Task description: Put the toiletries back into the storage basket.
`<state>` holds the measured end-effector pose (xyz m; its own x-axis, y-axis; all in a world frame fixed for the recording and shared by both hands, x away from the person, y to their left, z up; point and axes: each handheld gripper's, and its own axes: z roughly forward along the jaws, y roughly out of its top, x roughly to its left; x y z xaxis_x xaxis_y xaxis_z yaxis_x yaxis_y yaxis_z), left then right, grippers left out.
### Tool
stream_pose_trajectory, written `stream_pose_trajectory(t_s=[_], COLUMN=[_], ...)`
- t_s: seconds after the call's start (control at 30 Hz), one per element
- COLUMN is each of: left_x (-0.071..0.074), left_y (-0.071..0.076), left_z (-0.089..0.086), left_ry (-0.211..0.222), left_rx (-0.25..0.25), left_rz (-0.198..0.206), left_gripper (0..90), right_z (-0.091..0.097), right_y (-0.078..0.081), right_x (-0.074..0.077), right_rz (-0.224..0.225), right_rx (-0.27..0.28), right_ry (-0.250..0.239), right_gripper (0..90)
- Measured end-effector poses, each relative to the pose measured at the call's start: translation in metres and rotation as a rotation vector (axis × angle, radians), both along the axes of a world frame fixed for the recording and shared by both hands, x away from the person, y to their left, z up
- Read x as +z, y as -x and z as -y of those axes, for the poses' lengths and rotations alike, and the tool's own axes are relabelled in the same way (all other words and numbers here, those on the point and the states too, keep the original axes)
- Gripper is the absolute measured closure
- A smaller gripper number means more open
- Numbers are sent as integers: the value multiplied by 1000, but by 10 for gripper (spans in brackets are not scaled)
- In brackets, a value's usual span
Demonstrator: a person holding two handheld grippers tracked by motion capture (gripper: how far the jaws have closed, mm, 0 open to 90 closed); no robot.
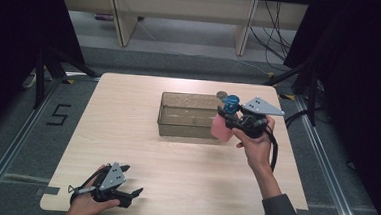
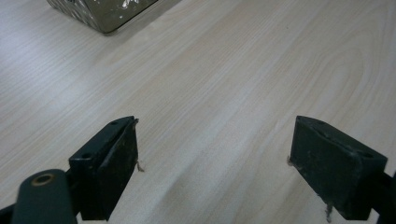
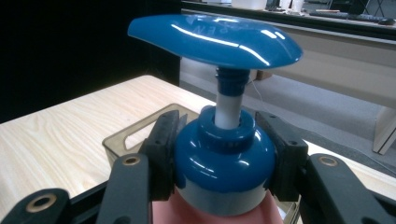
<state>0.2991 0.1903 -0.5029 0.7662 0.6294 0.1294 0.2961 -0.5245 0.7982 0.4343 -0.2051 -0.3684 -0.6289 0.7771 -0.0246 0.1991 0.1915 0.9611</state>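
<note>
A pink pump bottle [image 1: 222, 127] with a blue collar and blue pump head [image 1: 231, 103] hangs in the air at the right end of the clear brown bin [image 1: 173, 127]. My right gripper [image 1: 226, 115] is shut on the bottle's blue collar [image 3: 224, 163], with a black jaw pressed on each side; the pump head [image 3: 215, 39] stands above them and the pink body [image 3: 215, 214] shows below. My left gripper [image 1: 130, 180] rests near the table's front left edge, open, with bare wood between its fingers [image 2: 112, 163].
The light wooden table [image 1: 127, 118] stretches left of and in front of the bin. A corner of the bin [image 2: 105, 11] lies beyond the left gripper. Black curtains and stand legs flank the table; shelving legs and cables stand behind it.
</note>
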Motion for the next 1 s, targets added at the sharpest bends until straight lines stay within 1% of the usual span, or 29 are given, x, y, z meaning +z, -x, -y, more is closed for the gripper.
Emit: stream_pose_trajectory(t_s=[0.03,0.07,0.1,0.13,0.17,0.2,0.23,0.27,0.3,0.33,0.37,0.4,0.43,0.47,0.5,0.53,0.57,0.6,0.63,0.67,0.7,0.73,0.77,0.8,0.83,0.9,0.93,0.97,1.0], left_x=[0,1,1,1,1,0,0,1,1,1,1,1,1,1,0,1,1,0,0,1,1,1,1,1,1,1,1,1,1], left_y=[0,-1,0,0,0,0,0,-1,-1,0,0,-1,-1,-1,0,0,0,0,0,0,0,0,0,0,0,0,0,-1,-1], left_z=[0,0,0,0,0,0,0,-1,-1,-1,-1,-1,-1,-1,0,-1,-1,0,0,-1,-1,-1,-1,-1,-1,-1,-1,-1,-1], left_ry=[0,-9,-2,-16,-16,-1,-1,-19,-19,-15,-15,-17,-17,-16,-2,-18,-18,1,1,-16,-16,-15,-15,-14,-15,-15,-14,-16,-16], left_rx=[0,-9,-8,-6,-6,-1,-1,-8,-8,-10,-10,-9,-10,-7,-2,-9,-9,-2,-2,-9,-9,-10,-10,-10,-11,-11,-11,-11,-11], left_rz=[0,0,-1,2,2,1,1,-5,-5,-5,-5,-3,-4,-5,0,-4,-4,-2,-2,-6,-6,-5,-5,-4,-5,-5,-6,-5,-6], left_gripper=[149,149,149,148,148,148,149,149,148,148,148,148,148,148,148,148,148,149,149,149,148,148,149,149,148,149,149,148,149], right_z=[0,-1,-1,-2,-2,-2,-2,-3,-3,-3,-3,-3,-3,-3,-3,-3,-3,-3,-3,-4,-4,-4,-4,-5,-4,-8,-8,-9,-10], right_y=[0,-4,-7,-8,-10,-14,-16,-18,-18,-24,-24,-30,-33,-37,-39,-42,-42,-47,-47,-49,-52,-55,-55,-55,-57,-60,-61,-62,-63], right_x=[0,2,3,4,5,6,6,6,6,7,7,7,7,7,6,5,5,3,3,2,1,0,0,-1,-2,-5,-6,-6,-7], right_rz=[0,-3,5,0,-8,4,8,0,0,-2,-2,1,-1,5,0,-2,-2,-2,-2,-9,-8,5,5,-19,-3,-25,-20,-26,-28], right_rx=[0,1,4,-16,-12,-5,-10,-14,-14,-12,-12,-12,-7,-4,-12,-1,-1,-2,-2,-20,-7,-13,-13,-15,-15,-26,-25,-16,-24], right_ry=[0,-4,7,9,12,17,17,9,9,9,9,3,7,3,6,0,0,-11,-11,-15,-8,-4,-4,-16,-4,-21,-13,-11,-19], right_gripper=[534,534,534,534,534,534,534,534,534,534,534,534,534,534,534,534,534,534,534,534,534,534,534,534,534,534,534,534,534])
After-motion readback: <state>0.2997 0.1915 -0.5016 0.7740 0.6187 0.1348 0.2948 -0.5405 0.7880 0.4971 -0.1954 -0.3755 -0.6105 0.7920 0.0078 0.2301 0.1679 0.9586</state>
